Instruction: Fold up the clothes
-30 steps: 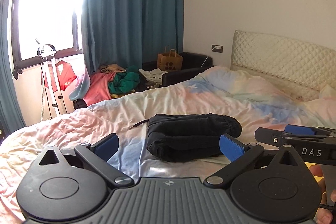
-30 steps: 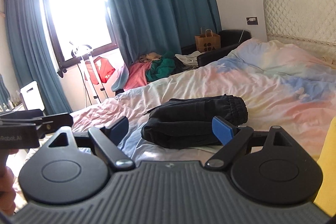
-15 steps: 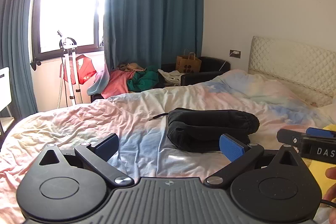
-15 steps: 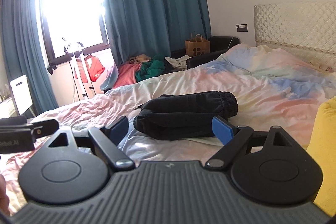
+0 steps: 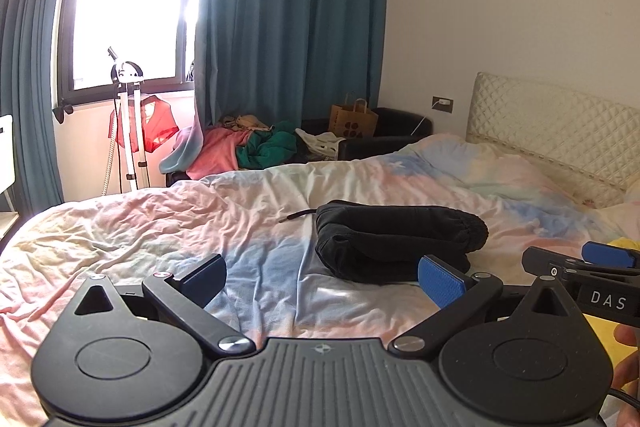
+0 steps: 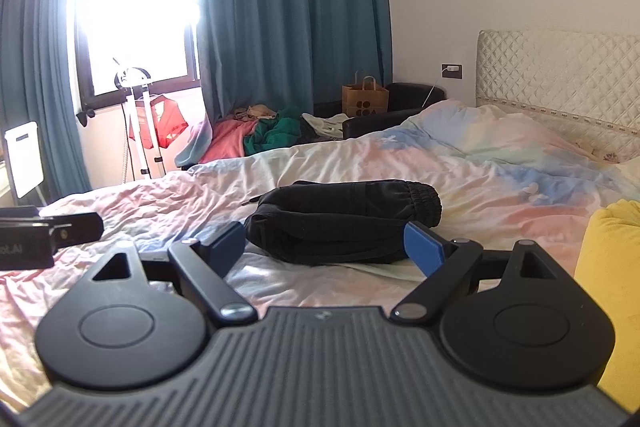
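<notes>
A black garment [image 5: 394,241] lies folded in a thick bundle on the pastel bedspread [image 5: 160,227], with a drawstring trailing to its left. It also shows in the right wrist view [image 6: 344,223]. My left gripper [image 5: 322,277] is open and empty, held above the bed in front of the bundle. My right gripper [image 6: 324,251] is open and empty, just short of the bundle. A yellow garment [image 6: 608,287] lies on the bed to the right of my right gripper.
A pile of pink, green and white clothes [image 5: 248,151] sits on a dark sofa beyond the bed, with a paper bag [image 5: 352,121]. A white stand [image 5: 130,131] stands by the window. A quilted headboard [image 5: 560,131] is at right.
Both grippers have drawn back and lifted away from the black bundle, which now looks farther off. Both stay open and empty.
</notes>
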Motion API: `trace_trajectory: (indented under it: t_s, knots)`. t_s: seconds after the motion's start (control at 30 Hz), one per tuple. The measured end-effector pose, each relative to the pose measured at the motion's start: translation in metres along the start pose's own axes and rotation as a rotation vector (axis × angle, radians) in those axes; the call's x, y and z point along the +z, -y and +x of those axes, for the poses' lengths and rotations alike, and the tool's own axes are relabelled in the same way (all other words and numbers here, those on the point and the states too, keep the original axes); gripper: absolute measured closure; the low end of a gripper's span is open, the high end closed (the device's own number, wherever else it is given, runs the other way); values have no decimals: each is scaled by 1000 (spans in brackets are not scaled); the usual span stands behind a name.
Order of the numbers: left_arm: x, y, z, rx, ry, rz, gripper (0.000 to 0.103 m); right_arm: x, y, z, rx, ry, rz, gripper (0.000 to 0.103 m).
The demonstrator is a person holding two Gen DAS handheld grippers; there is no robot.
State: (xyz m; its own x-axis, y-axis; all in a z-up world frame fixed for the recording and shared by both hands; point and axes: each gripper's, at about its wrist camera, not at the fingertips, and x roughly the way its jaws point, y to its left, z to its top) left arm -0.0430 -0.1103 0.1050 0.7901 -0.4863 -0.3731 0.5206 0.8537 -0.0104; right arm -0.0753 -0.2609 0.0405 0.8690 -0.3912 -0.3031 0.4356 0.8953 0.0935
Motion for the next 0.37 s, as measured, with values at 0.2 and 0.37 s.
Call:
trace_trajectory:
  t_s: [0.2, 0.37]
  knots:
    - [-1, -2, 0, 12, -3, -2, 0, -3, -3, -3, 3, 3, 1, 15]
    - [-2, -2, 2, 10, -12, -7, 0, -3, -2, -3, 8, 3, -1, 15]
